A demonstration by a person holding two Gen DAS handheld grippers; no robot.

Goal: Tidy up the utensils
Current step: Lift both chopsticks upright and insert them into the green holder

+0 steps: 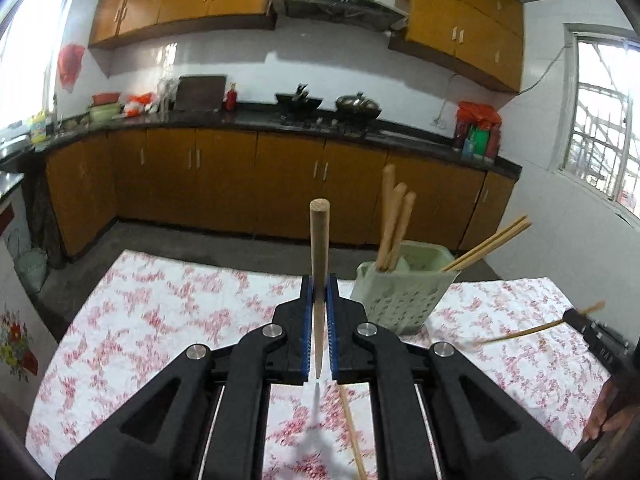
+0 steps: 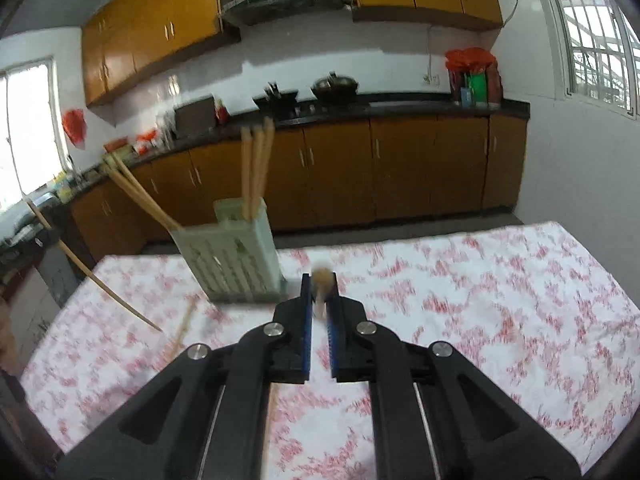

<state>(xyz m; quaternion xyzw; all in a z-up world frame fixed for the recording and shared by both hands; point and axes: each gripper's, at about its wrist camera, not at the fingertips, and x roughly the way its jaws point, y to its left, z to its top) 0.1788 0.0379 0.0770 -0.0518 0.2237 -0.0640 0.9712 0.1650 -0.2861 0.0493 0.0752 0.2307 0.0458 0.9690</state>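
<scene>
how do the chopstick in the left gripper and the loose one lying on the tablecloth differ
The held chopstick stands nearly upright, clamped between the left gripper's blue pads; the loose chopstick lies flat on the tablecloth. The held one is off the cloth with its thick end up; the loose one rests under the gripper, its ends out of view. Both look like plain light wood.

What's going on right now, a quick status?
Left gripper shut on a chopstick. Right gripper shut on another chopstick. Green holder ahead, partly filled. One loose chopstick on tablecloth.

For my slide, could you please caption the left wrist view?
Left hand-held gripper grips a chopstick near the green holder.
</scene>
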